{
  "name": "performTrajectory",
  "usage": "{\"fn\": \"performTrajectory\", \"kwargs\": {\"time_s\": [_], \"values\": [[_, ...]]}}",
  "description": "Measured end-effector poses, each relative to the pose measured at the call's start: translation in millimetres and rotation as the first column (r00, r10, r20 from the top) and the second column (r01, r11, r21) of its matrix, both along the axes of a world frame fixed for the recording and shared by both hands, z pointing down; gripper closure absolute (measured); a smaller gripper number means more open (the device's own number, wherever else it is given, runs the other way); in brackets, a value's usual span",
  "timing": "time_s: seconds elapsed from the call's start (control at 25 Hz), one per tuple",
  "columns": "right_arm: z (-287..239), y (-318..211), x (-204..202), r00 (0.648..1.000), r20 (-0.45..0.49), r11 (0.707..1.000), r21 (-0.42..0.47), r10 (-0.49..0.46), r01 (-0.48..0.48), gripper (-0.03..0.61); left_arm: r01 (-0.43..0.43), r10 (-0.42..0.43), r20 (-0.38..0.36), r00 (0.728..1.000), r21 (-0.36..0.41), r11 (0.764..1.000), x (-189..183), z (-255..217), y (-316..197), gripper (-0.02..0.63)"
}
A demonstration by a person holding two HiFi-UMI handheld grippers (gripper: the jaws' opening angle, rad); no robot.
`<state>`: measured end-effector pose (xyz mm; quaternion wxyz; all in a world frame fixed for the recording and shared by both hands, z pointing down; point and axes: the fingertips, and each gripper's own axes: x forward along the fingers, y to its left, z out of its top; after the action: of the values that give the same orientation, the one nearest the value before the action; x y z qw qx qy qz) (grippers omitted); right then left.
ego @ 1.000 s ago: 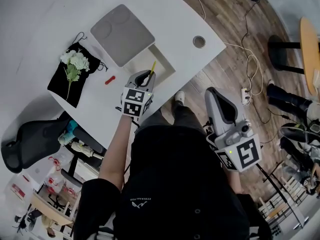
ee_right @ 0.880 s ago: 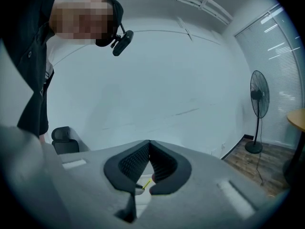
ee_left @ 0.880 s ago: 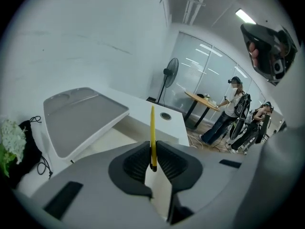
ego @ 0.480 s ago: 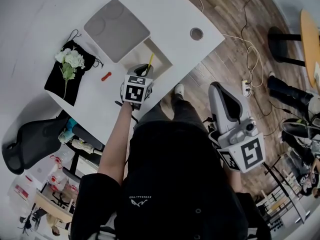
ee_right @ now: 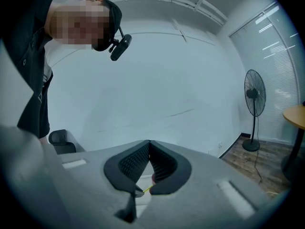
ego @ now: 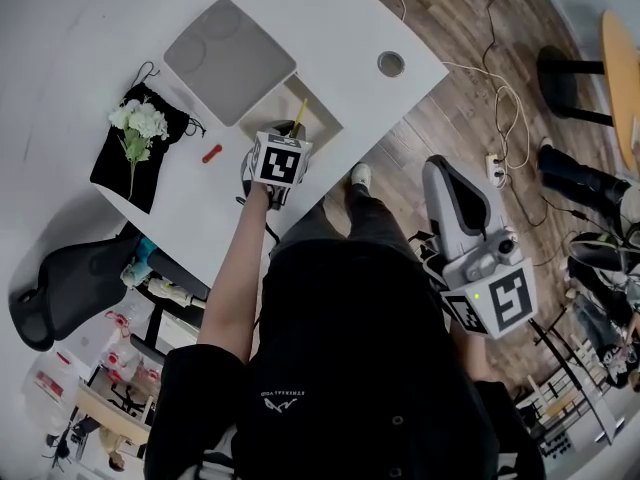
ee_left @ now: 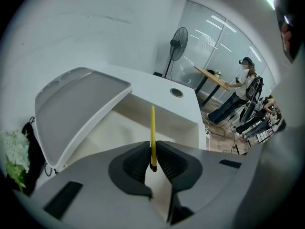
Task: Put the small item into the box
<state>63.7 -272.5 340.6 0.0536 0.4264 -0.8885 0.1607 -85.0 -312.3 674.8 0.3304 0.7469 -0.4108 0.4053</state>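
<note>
A thin yellow stick (ego: 300, 114) (ee_left: 153, 128) is pinched upright between the jaws of my left gripper (ego: 288, 140) (ee_left: 153, 147), which is shut on its lower end. The stick's tip reaches over the open white box (ego: 322, 126) (ee_left: 186, 116), whose grey lid (ego: 229, 59) (ee_left: 76, 106) leans open to the left. The gripper hangs tilted down at the box's near edge. My right gripper (ego: 441, 171) (ee_right: 149, 144) is held off the table beside the person's body, jaws shut on nothing. A small red item (ego: 211, 153) lies on the table left of the left gripper.
A black pouch (ego: 118, 168) with white flowers (ego: 138, 121) lies at the table's left. A round cable hole (ego: 391, 64) sits near the far right corner. Cables and a power strip (ego: 493, 164) lie on the wood floor. A black chair (ego: 70, 278) stands below the table edge.
My left gripper has moved toward the box and tipped further downward, carrying the yellow stick. The right gripper has stayed about where it was.
</note>
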Motion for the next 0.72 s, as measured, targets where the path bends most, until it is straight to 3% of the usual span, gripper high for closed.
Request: {"fn": "performTrajectory", "kwargs": {"time_s": [0.24, 0.48, 0.72], "values": [[2.0, -1.0, -2.5, 1.000, -0.005, 1.000, -0.007, -0.017, 0.017, 0.574, -0.087, 0.089, 0.081, 0.993, -0.024, 0.996, 5.6, 6.0, 3.8, 0.566], [2.6, -0.6, -0.1, 1.000, -0.007, 1.000, -0.001, -0.011, 0.011, 0.574, -0.113, 0.116, 0.111, 0.987, -0.035, 0.993, 9.2, 9.6, 6.3, 0.566], [2.5, 1.4, 0.3, 1.000, -0.013, 1.000, 0.006, -0.010, 0.010, 0.574, -0.180, 0.188, 0.184, 0.965, -0.058, 0.982, 13.2, 24.3, 12.3, 0.566]]}}
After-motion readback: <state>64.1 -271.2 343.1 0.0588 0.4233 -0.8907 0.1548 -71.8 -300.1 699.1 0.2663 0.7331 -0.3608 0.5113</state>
